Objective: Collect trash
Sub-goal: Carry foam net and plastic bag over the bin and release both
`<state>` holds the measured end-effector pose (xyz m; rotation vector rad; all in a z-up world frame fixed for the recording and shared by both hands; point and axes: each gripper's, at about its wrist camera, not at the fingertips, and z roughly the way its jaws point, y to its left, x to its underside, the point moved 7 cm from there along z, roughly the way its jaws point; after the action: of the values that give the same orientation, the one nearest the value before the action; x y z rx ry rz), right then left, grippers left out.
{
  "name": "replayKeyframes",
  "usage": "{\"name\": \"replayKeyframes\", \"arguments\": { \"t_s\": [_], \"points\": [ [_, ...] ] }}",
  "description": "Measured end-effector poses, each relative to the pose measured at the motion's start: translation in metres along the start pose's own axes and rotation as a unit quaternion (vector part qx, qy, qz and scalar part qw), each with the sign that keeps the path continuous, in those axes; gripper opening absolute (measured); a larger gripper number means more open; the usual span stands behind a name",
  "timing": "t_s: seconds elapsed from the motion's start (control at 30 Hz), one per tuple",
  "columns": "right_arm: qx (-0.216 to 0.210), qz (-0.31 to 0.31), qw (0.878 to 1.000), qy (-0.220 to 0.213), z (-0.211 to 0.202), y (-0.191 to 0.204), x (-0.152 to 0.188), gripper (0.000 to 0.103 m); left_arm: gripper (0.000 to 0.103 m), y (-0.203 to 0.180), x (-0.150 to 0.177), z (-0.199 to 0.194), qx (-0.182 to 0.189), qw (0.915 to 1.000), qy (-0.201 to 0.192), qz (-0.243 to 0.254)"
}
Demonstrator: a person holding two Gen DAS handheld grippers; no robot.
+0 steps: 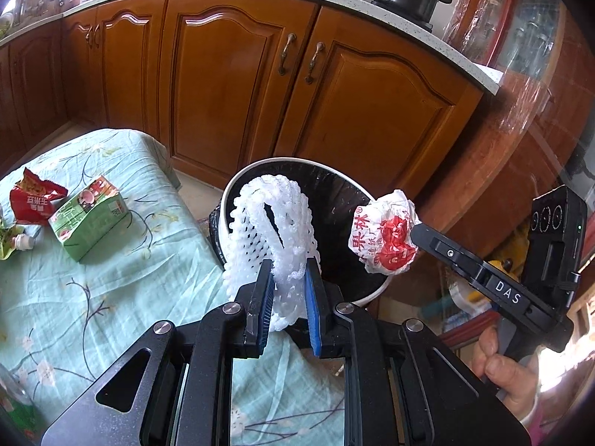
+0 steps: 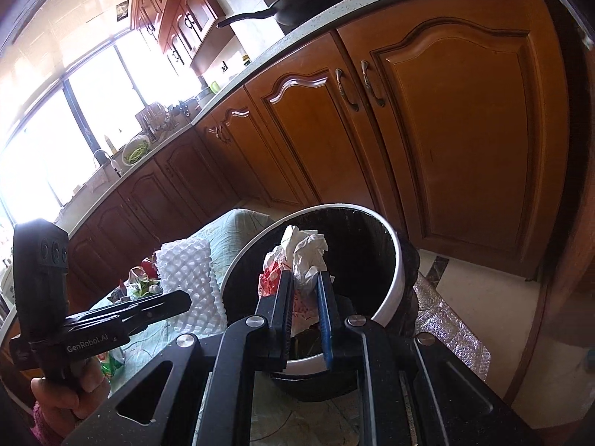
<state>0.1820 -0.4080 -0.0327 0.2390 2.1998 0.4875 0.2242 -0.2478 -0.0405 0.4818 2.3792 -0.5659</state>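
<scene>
Both loaded: left gripper (image 1: 288,265) clamps foam net (image 1: 273,223), right gripper (image 2: 305,278) pinches crumpled wrapper (image 2: 303,256) over bin (image 2: 394,278); carton (image 1: 89,219) and red packet (image 1: 31,199) on table (image 1: 111,297).

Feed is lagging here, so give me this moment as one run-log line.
left gripper: shut on foam net | right gripper: shut on crumpled wrapper | both over bin | carton, snack bag on table

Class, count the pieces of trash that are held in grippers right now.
2. The white foam net sits in the left gripper, and the crumpled wrapper in the right gripper; both hang over the bin.
</scene>
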Motion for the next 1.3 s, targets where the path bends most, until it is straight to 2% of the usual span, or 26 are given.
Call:
{"name": "replayKeyframes", "arguments": {
  "t_s": [0.23,0.47,0.57,0.63,0.67,0.73,0.77,0.83,0.93,1.1,1.3],
  "points": [
    [0.022,-0.006,0.999,0.023,0.017,-0.011,-0.001,0.013,0.015,-0.013,-0.014,0.026,0.006,0.9997,0.02,0.009],
    [0.034,-0.014,0.998,0.044,0.034,-0.018,0.003,0.015,0.015,-0.013,-0.013,0.052,-0.003,0.999,0.043,0.009],
    [0.037,-0.005,0.998,0.047,0.039,-0.022,0.001,0.022,0.016,-0.011,-0.01,0.06,-0.007,0.9985,0.054,0.007],
    [0.034,0.004,0.998,0.047,0.04,-0.026,0.0,0.043,0.025,-0.011,-0.009,0.064,-0.009,0.9982,0.059,0.002],
    [0.032,0.008,0.998,0.044,0.04,-0.027,0.0,0.048,0.028,-0.011,-0.008,0.064,-0.006,0.9983,0.058,-0.001],
    [0.032,0.012,0.999,0.038,0.038,-0.028,-0.001,0.056,0.042,-0.01,-0.008,0.064,-0.009,0.9984,0.056,-0.003],
    [0.032,0.013,0.999,0.036,0.036,-0.028,-0.001,0.058,0.044,-0.01,-0.008,0.062,-0.009,0.9985,0.053,-0.003],
    [0.03,0.015,0.999,0.031,0.034,-0.026,-0.001,0.074,0.051,-0.008,-0.007,0.059,-0.011,0.9987,0.05,-0.002],
    [0.027,0.014,0.999,0.022,0.029,-0.022,-0.002,0.088,0.057,-0.002,-0.004,0.054,-0.013,0.9989,0.045,-0.004],
    [0.018,0.011,1.0,0.018,0.022,-0.007,0.003,0.091,0.068,0.009,0.004,0.033,-0.017,0.9992,0.032,-0.015],
    [-0.01,0.003,1.0,0.023,0.016,0.024,0.015,0.093,0.07,0.029,0.017,0.003,-0.033,0.9988,0.014,-0.032]
  ]
}}
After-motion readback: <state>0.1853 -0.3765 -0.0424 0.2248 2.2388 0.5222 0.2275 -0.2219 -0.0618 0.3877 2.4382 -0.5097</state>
